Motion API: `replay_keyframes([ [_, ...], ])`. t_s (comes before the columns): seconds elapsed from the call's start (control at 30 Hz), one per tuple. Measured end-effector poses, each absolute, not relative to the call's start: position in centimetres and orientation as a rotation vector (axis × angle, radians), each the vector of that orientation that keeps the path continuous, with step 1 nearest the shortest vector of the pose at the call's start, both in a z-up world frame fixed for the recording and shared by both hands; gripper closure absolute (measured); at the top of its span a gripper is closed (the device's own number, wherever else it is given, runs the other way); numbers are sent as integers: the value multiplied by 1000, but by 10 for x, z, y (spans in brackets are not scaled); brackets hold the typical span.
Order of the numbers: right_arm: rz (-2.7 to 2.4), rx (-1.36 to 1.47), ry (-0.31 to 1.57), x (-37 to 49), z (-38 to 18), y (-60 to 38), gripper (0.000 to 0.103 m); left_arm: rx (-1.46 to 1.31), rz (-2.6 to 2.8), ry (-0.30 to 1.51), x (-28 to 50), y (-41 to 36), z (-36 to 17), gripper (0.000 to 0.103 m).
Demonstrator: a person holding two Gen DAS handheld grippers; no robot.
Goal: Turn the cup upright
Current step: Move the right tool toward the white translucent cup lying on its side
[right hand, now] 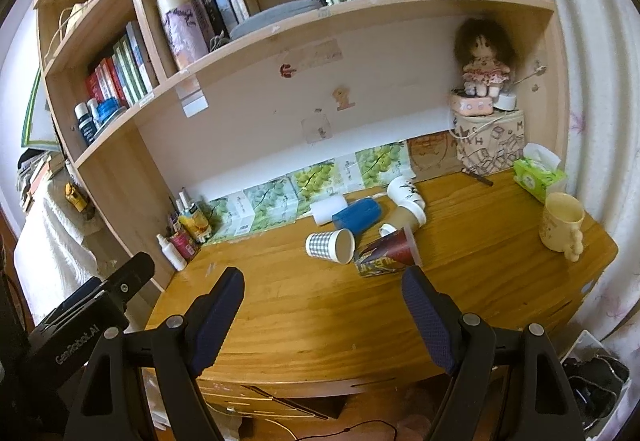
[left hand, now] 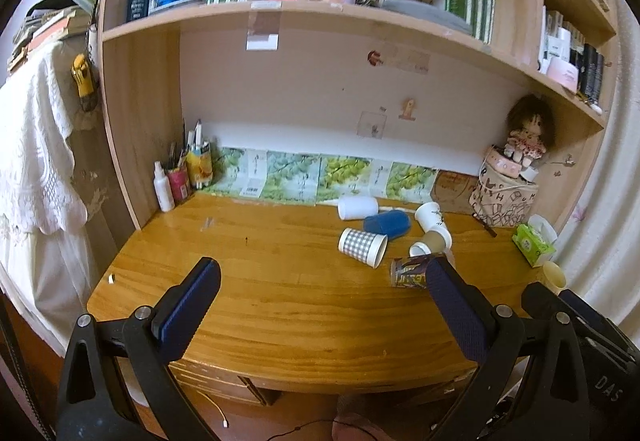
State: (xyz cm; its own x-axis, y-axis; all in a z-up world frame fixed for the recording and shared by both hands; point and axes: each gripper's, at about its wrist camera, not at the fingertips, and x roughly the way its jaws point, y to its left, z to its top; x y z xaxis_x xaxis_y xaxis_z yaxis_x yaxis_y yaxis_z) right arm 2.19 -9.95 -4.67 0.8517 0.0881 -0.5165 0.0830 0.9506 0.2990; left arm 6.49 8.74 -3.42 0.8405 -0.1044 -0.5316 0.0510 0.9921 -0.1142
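In the left wrist view, the approach step is judged to be underway: the left gripper (left hand: 320, 305) is being held over the worktop (left hand: 260, 281) with fingers spread wide and empty. In the right wrist view, the checked cup (right hand: 330, 246) is lying on its side just beside the blue cup (right hand: 357, 216), mouth facing the right gripper (right hand: 322, 315), whose fingers are likewise parted; a side grasp and a turn are being called for next.
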Motion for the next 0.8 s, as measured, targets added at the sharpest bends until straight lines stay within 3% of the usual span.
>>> replay_keyframes([
  [0.8, 166, 251, 510, 174, -23, -148, 21, -97, -4, 600, 206, 49, -24, 1],
])
